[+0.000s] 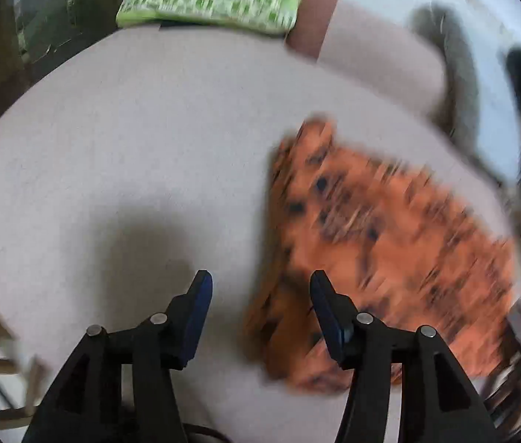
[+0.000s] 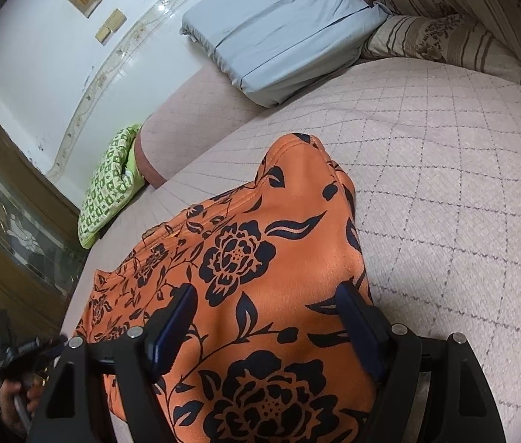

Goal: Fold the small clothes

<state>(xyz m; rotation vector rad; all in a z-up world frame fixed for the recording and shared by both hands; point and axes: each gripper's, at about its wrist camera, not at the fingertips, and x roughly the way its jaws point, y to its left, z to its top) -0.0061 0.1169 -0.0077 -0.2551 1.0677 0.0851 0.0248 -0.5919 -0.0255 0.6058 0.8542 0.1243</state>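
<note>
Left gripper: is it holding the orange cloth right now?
No. The left gripper has open jaws with nothing pinched; the orange cloth lies flat on the bed.

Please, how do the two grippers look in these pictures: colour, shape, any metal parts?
Both look alike. The left gripper has two black angular plastic arms with triangular cut-outs, round silver pins at the joints, and dark blue flat pads on the jaws. The right gripper has the same black frame, silver pins and blue pads.

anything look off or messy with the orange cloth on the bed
Nothing looks damaged. The orange floral garment lies bunched rather than flat on the quilted bed cover, one end humped up. The left wrist view is blurred.
</note>
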